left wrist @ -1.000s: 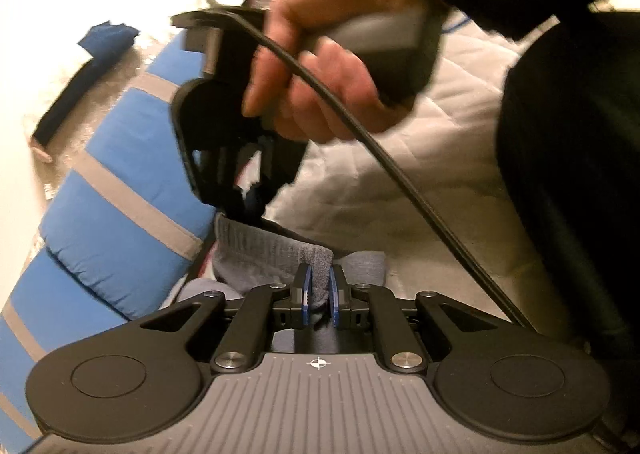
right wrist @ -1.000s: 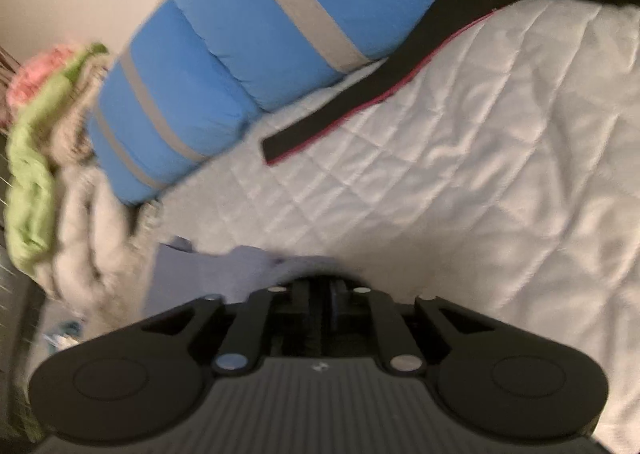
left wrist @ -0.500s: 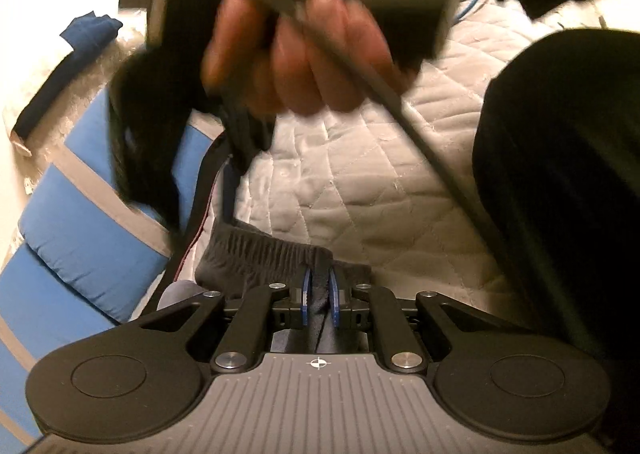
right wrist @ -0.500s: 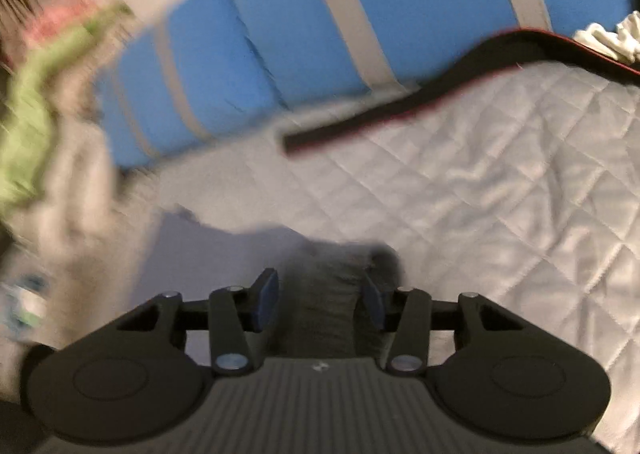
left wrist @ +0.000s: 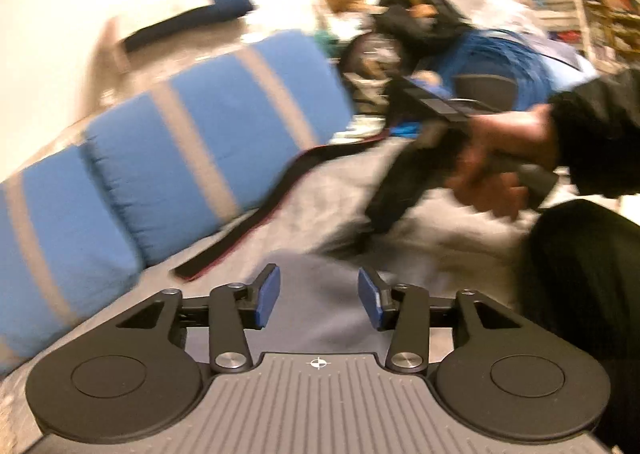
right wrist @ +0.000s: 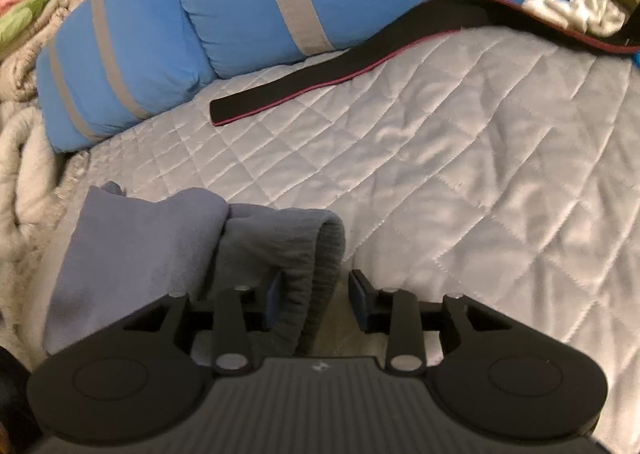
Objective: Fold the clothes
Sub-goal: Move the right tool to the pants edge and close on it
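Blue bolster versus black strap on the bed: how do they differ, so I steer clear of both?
The blue bolster is thick, puffy and crossed by grey bands; the black strap is thin, flat and edged in red. The bolster lies along the far edge of the quilt; the strap runs out from beside it across the quilt, its free end nearer the grey garment. Both are long and lie clear of the garment.

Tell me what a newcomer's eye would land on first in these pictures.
First, the big blue pillow with grey stripes, lying along the far edge of the quilt. Next, the black strap with a red edge, stretched over the quilt just in front of the pillow. Then the grey garment, bunched at the near left, its ribbed hem between the right gripper's jaws, which have just been opening and no longer pinch it.
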